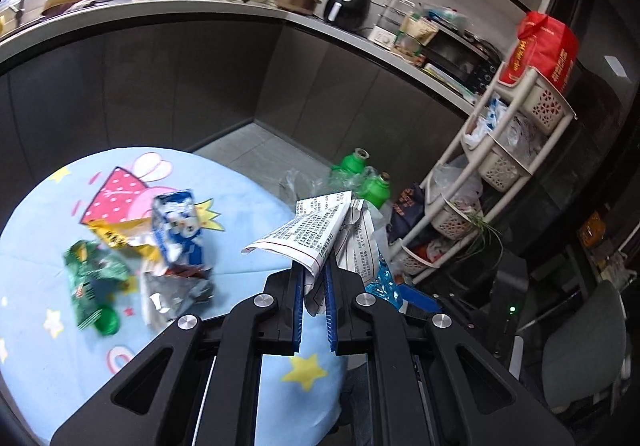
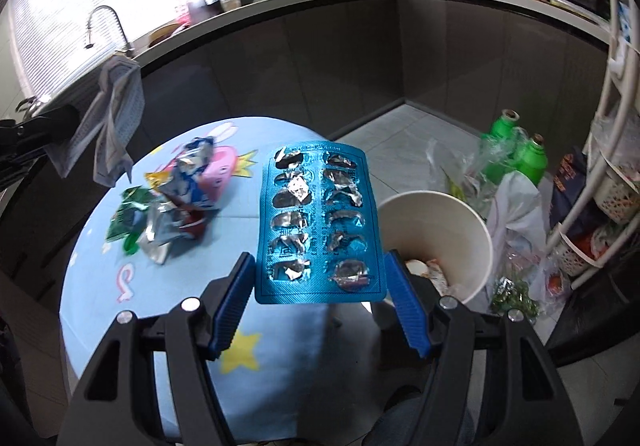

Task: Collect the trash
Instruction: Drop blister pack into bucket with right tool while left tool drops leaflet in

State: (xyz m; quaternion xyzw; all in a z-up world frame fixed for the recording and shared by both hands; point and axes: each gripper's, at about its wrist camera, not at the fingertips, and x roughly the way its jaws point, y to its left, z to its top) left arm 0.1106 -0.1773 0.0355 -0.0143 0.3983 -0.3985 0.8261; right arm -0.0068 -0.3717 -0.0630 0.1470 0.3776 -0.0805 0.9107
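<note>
The left gripper (image 1: 313,278) has its blue ribbed pads pressed together on a crumpled white printed paper leaflet (image 1: 316,234), which fans out ahead of and above the fingertips. Ahead and to its left, on the round table under a light-blue cartoon-print cloth (image 1: 248,206), lies a heap of crumpled snack wrappers (image 1: 160,246) in green, yellow, blue and silver.

The right gripper (image 2: 320,278) holds a blue foil-backed plastic pill blister sheet (image 2: 316,222) by its side edges, with its torn pockets facing the camera; the jaws stand wide, one against each edge. Just right of and below its right finger is a white paper bucket (image 2: 460,222) with scraps inside, and beyond the bucket two green plastic bottles (image 2: 516,150) stand on the floor
</note>
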